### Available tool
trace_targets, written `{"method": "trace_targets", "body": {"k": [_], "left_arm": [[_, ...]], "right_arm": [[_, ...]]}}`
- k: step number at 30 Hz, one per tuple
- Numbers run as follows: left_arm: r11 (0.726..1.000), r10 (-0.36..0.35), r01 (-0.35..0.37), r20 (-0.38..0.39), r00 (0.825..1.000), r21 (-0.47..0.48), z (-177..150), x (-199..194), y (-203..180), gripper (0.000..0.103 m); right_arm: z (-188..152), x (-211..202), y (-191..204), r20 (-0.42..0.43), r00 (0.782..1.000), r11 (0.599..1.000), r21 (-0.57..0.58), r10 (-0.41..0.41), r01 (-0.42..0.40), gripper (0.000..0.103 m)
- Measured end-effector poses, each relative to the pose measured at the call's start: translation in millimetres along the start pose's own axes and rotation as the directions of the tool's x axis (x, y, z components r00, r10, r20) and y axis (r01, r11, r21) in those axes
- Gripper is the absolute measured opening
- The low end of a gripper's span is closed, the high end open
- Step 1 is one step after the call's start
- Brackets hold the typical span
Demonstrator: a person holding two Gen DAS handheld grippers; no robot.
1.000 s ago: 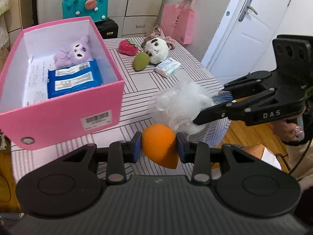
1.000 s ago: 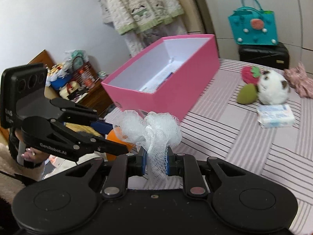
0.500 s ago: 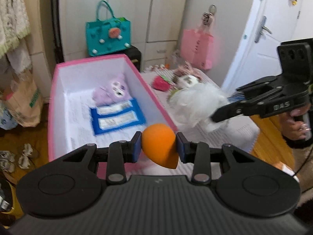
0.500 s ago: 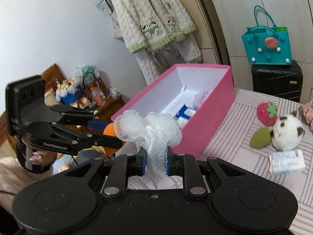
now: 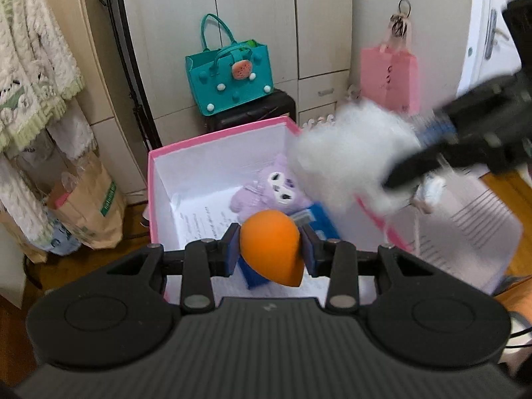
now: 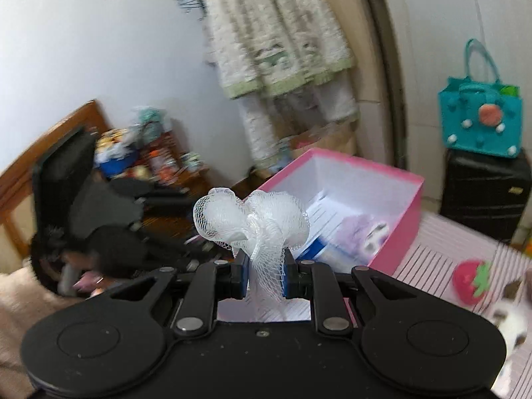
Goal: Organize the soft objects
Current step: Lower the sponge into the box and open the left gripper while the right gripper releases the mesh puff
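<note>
My left gripper (image 5: pixel 270 254) is shut on an orange teardrop sponge (image 5: pixel 271 244), held above the near end of the pink box (image 5: pixel 212 139). Inside the box lie a purple plush (image 5: pixel 266 193) and a blue wipes pack (image 5: pixel 321 221). My right gripper (image 6: pixel 265 274) is shut on a white mesh bath pouf (image 6: pixel 251 221), just before the box's (image 6: pixel 407 229) near corner. In the left wrist view the pouf (image 5: pixel 349 156) and the right gripper (image 5: pixel 412 174) show blurred over the box's right wall. The left gripper (image 6: pixel 186 249) appears as a dark blur in the right wrist view.
A red strawberry plush (image 6: pixel 470 281) and a white panda plush (image 6: pixel 510 319) lie on the striped table (image 6: pixel 442 266) right of the box. A teal bag (image 5: pixel 229 73) sits on a black case behind it. A pink paper bag (image 5: pixel 389 79) hangs at the right, clothes (image 6: pixel 276 33) at the left.
Both grippers have risen and moved toward the pink box with their loads. The sponge now hangs over the box's inside; the pouf has reached the box's right wall.
</note>
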State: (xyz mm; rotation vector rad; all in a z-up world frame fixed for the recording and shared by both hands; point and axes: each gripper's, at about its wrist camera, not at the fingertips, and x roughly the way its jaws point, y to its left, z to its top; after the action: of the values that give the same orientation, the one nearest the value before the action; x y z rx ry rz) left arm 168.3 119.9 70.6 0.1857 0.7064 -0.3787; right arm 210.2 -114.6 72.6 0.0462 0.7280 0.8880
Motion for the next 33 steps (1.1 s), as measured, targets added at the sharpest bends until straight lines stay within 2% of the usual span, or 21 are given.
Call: {"method": "trace_targets", "body": {"k": [2, 4, 9, 11, 13, 20, 24, 26, 29, 33], "left_arm": [[1.000, 0.013, -0.012, -0.012, 1.000, 0.019, 4.3, 11.5, 5.2, 0.037], [0.995, 0.037, -0.036, -0.008, 0.999, 0.090, 7.4, 21.8, 7.2, 0.037], [0.967, 0.130, -0.127, 0.002, 0.992, 0.220, 12.5, 48.0, 12.0, 0.038], [0.948, 0.143, -0.138, 0.003, 0.990, 0.286, 12.8, 57.9, 9.4, 0.038], [0.938, 0.135, -0.120, -0.024, 0.991, 0.326, 15.5, 66.2, 8.9, 0.038], [0.957, 0.095, -0.057, -0.121, 0.988, 0.285, 27.5, 92.0, 29.0, 0.039], [0.934, 0.110, -0.049, -0.155, 0.982, 0.353, 22.5, 107.7, 25.1, 0.040], [0.932, 0.115, -0.051, -0.162, 0.980, 0.358, 23.0, 112.8, 25.4, 0.040], [0.935, 0.121, -0.051, -0.181, 0.976, 0.350, 25.6, 118.9, 27.7, 0.039], [0.920, 0.143, -0.057, -0.199, 0.969, 0.387, 27.0, 126.9, 26.0, 0.040]], "right_arm": [[10.5, 11.7, -8.1, 0.030, 0.997, 0.997, -0.037, -0.070, 0.071, 0.022], [22.6, 25.2, -22.9, 0.023, 0.996, 0.996, -0.023, -0.087, 0.088, 0.022], [46.3, 64.2, -54.2, -0.035, 0.997, 0.997, 0.020, -0.072, 0.072, 0.022], [53.2, 84.1, -60.0, -0.065, 0.996, 0.998, 0.029, -0.054, 0.056, 0.022], [56.9, 101.6, -65.2, -0.099, 0.995, 0.998, 0.041, -0.035, 0.039, 0.022], [65.7, 150.2, -75.2, -0.203, 0.979, 0.997, 0.071, 0.004, 0.011, 0.023], [71.9, 176.8, -76.7, -0.276, 0.961, 0.998, 0.064, -0.008, 0.026, 0.025], [74.0, 184.8, -77.8, -0.282, 0.959, 0.997, 0.064, -0.015, 0.035, 0.029], [76.6, 195.4, -75.9, -0.306, 0.952, 0.999, 0.036, -0.011, 0.024, 0.029], [78.9, 200.3, -71.4, -0.301, 0.952, 0.999, -0.021, -0.049, 0.045, 0.031]]}}
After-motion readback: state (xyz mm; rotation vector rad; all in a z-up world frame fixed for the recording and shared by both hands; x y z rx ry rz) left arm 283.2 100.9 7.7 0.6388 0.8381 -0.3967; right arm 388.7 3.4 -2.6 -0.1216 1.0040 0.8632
